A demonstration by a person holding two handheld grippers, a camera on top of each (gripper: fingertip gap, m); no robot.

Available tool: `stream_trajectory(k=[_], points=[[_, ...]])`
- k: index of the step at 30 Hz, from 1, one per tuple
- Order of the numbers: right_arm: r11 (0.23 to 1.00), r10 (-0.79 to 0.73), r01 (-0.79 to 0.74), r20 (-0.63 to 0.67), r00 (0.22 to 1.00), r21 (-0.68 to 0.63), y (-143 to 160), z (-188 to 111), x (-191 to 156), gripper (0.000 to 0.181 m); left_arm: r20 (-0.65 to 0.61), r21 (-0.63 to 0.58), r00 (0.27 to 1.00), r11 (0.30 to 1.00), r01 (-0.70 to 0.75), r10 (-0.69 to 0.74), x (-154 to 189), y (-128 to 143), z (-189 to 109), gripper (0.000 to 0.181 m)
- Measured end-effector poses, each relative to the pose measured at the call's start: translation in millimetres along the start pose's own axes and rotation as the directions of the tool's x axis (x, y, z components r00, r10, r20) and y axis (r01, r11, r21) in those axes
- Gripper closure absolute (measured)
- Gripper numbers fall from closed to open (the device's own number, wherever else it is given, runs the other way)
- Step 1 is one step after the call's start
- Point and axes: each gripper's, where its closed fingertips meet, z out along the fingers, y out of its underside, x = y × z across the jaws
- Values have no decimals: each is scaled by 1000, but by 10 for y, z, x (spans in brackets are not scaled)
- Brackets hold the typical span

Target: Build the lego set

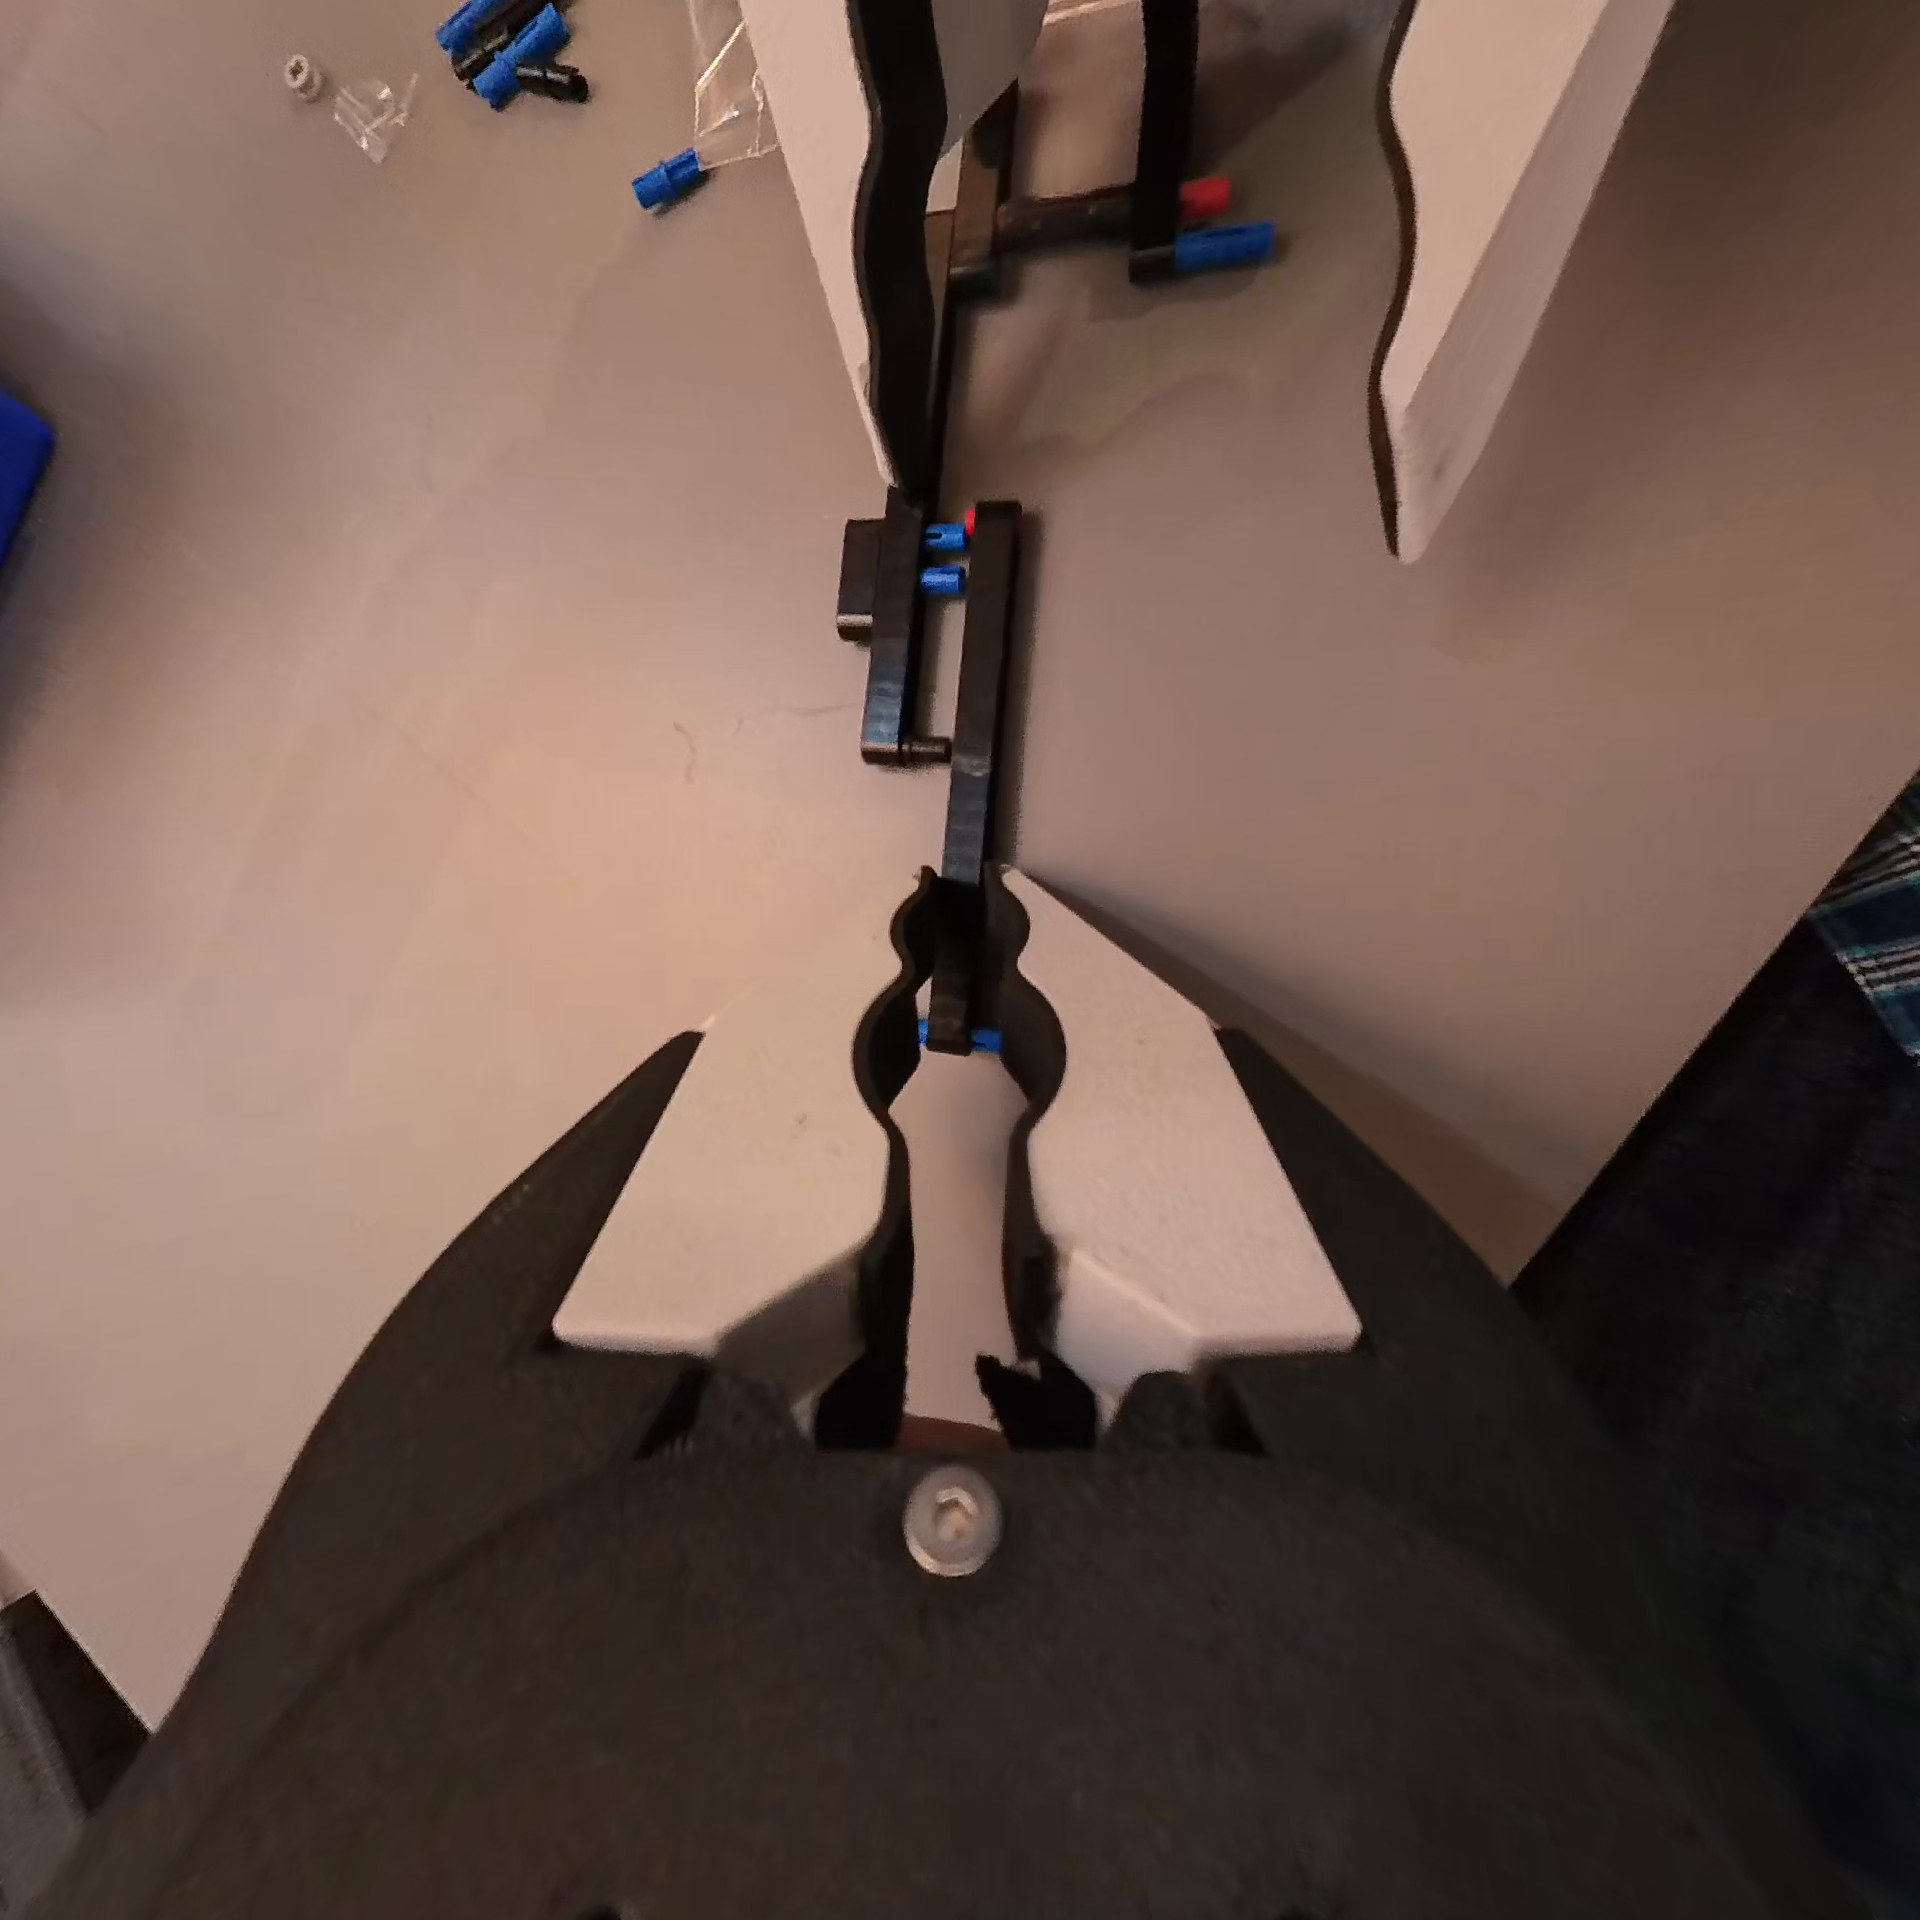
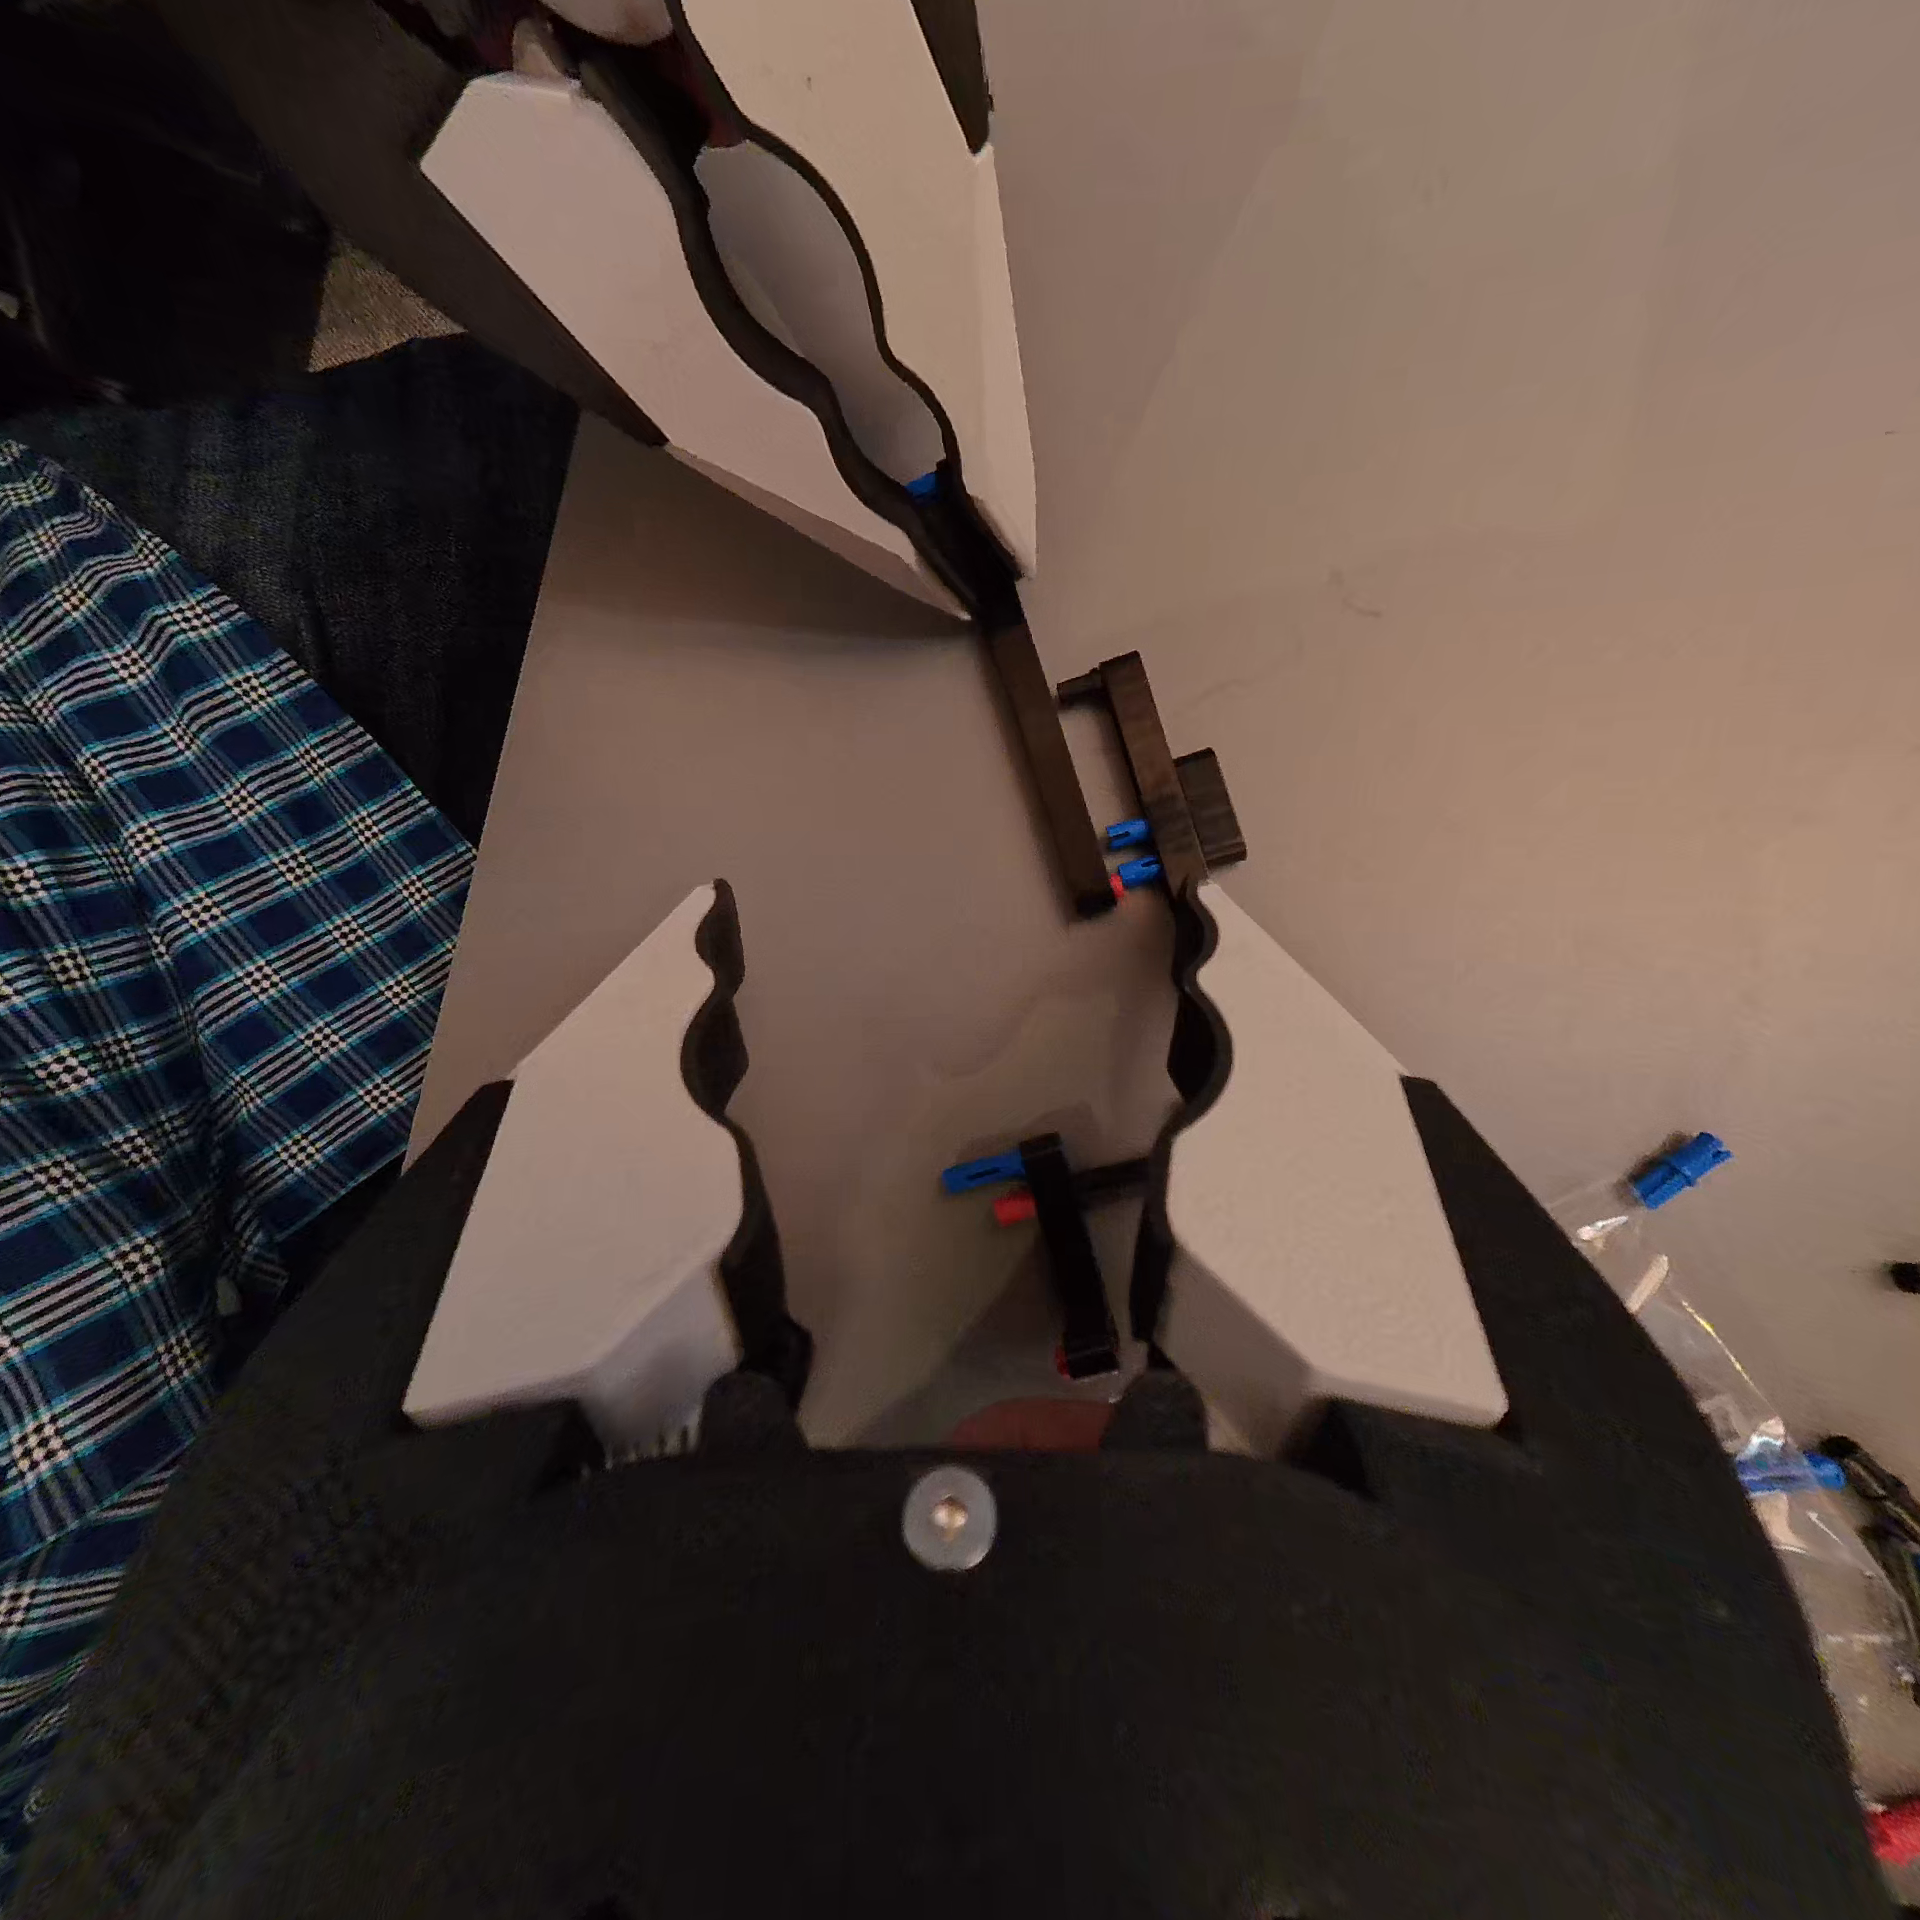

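Note:
My left gripper (image 1: 961, 883) is shut on the near end of a long black beam (image 1: 982, 675), which carries a small blue pin inside the jaws. The beam's far end sits beside a black lego assembly (image 1: 899, 644). Two blue pins (image 1: 940, 561) stick out of the assembly toward the beam, with a small gap between them. My right gripper (image 2: 956, 894) is open. The assembly (image 2: 1153, 769) runs along the inside of its right finger (image 2: 1195, 1039). A black cross piece with blue and red pins (image 2: 1049, 1195) lies between the fingers. The left gripper also shows in the right wrist view (image 2: 987, 592).
Loose blue and black pins (image 1: 509, 57), a single blue pin (image 1: 670, 179) and a clear plastic bag (image 1: 727, 114) lie on the pale table (image 1: 416, 727). A blue object (image 1: 21, 468) sits at the left edge. Plaid cloth (image 2: 208, 831) lies beyond the table edge. The grippers' ends are close to 7 centimetres from one another. It is some 25 centimetres from my right tips to the blue object (image 1: 21, 468).

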Motion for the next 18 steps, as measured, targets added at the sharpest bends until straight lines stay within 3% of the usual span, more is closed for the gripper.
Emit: stream_trajectory(k=[18], points=[[1000,2,-3,4,1000,11,-5,-12,5,101,17,-4,1000,1000,1,-1,-32,-25,29,175]])
